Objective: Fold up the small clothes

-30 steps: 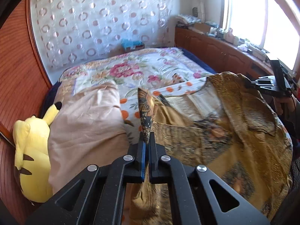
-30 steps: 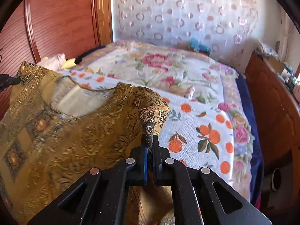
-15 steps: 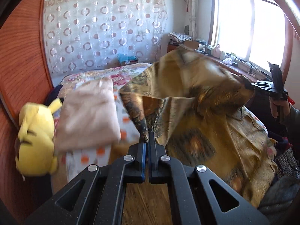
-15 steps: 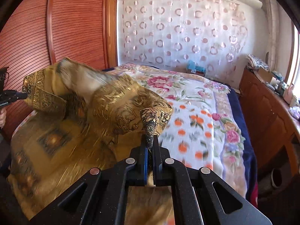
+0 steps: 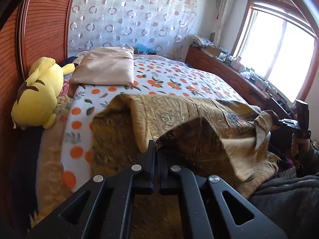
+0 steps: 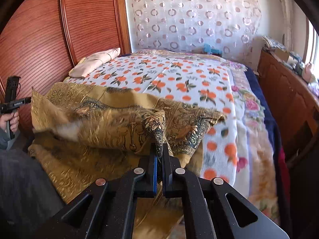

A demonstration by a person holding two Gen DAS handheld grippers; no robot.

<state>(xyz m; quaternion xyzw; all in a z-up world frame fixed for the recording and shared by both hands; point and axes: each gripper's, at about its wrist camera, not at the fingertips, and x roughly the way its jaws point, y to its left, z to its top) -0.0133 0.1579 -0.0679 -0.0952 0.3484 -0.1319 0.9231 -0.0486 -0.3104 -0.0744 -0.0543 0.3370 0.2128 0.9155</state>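
A golden-brown garment (image 5: 179,119) is seen, printed with dark scroll and medallion ornament; a paler beige underside is shown at 3 o'clock. The blanket (image 5: 169,79) is white, dotted with oranges and green leaves. A plain beige folded cloth (image 5: 103,69) is seen at 11 o'clock, and a yellow plush (image 5: 37,99) with brown stripes at 9 o'clock. The curtain (image 6: 189,16) is white with pink and clear rings. The wardrobe (image 6: 39,39) is ribbed reddish-brown wood. Both grippers (image 6: 159,153) are black with blue pads. A floral quilt (image 6: 251,107) with a navy border is seen at 3 o'clock.
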